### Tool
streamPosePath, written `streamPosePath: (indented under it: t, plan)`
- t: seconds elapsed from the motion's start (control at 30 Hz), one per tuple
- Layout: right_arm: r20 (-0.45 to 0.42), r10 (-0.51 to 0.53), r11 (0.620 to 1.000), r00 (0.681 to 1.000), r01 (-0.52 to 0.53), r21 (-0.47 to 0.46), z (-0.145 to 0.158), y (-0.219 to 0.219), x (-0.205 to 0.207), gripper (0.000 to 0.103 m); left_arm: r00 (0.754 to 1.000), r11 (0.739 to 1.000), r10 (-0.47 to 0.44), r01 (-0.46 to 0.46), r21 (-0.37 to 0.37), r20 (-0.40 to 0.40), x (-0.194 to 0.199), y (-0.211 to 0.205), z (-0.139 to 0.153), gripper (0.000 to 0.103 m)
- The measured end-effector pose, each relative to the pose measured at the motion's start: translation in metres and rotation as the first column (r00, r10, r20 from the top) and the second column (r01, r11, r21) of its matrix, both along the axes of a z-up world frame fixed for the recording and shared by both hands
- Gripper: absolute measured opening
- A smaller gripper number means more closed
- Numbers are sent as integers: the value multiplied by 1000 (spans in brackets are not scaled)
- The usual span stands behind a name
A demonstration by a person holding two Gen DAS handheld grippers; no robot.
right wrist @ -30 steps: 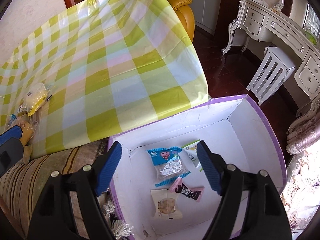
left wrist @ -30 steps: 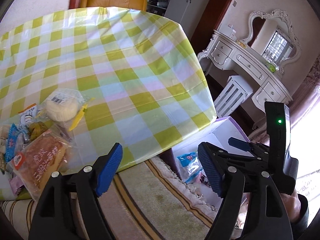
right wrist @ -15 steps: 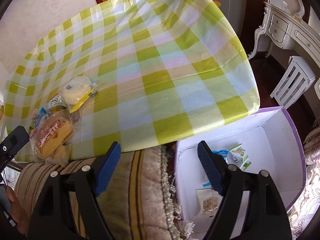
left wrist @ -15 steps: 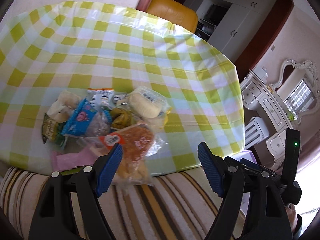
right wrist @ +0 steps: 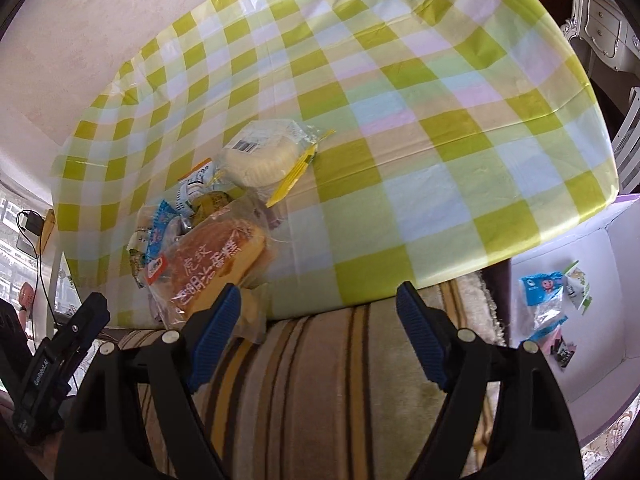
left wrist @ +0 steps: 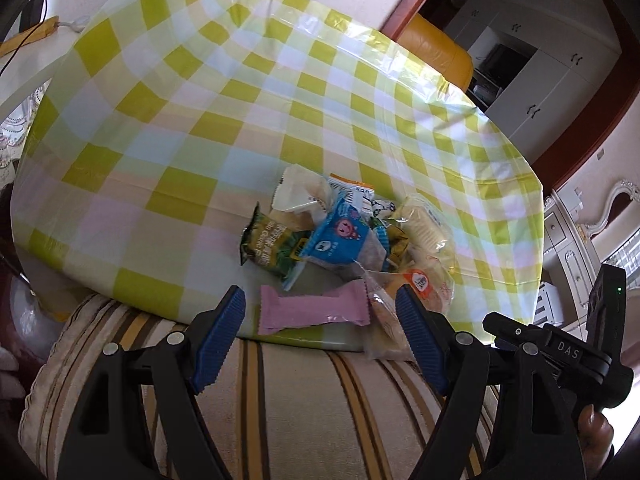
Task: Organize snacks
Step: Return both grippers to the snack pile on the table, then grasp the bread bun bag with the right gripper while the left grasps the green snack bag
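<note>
Pink wrapper (left wrist: 314,311) lengthwise along table edge

Green, yellow and white checked plastic cloth (left wrist: 224,128) spread over the whole surface, wrinkled and glossy. Striped beige and brown cushion (left wrist: 312,408) against its near edge. Mustard-orange leather armchair (left wrist: 436,50) past the far corner. White wardrobe doors (left wrist: 548,92) with dark handles beyond. Ornate white dressing table (right wrist: 600,24) with drawers to the right. Slatted white stool (right wrist: 628,128) below it.
</note>
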State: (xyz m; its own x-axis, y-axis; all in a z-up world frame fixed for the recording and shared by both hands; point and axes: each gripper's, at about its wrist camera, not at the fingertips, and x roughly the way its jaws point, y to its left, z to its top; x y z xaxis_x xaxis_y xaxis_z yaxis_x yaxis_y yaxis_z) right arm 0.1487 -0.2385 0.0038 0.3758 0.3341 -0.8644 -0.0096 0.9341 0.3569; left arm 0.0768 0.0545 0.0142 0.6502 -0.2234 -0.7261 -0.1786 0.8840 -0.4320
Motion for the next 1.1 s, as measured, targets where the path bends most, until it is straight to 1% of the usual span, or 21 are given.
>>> streamPosePath:
  t: [0.17,0.27,0.4,0.5,0.63,0.73,0.87,1.0,1.03,1.1]
  plan:
    - [-47,-18,999,999,20,43,-4,29,17,81,999,1000,12,-13,-12,-46,2,11,-9,74]
    - [-71,-28,999,997,31,44,-7,45,27,81,997,1000,-7,7,-5,-76,4,14,-15,74]
    - [-100,-44,998,994,48,42,-10,62,37,82,996,999,-42,42,1,-85,4,14,-18,71]
    - [-112,-52,998,992,56,33,-11,73,43,82,995,999,-48,47,-17,-88,5,16,-22,71]
    - [-118,-70,998,991,69,-10,-14,84,50,85,995,999,-39,36,-34,-88,5,20,-24,71]
    - [-120,-73,997,990,68,-48,-19,88,52,86,996,999,-32,29,-42,-88,6,25,-26,71]
    - [-83,-37,994,996,28,-106,-22,95,48,86,995,998,-31,27,-48,-94,10,27,-29,71]
    - [-55,5,986,998,-14,-168,-26,99,44,86,995,998,-30,25,-51,-98,15,30,-31,68]
    - [-58,17,984,998,-28,-178,-29,100,43,86,994,998,-30,24,-54,-101,17,31,-32,66]
    - [-65,32,985,997,-43,-167,-33,98,41,86,994,998,-29,23,-60,-107,21,32,-34,63]
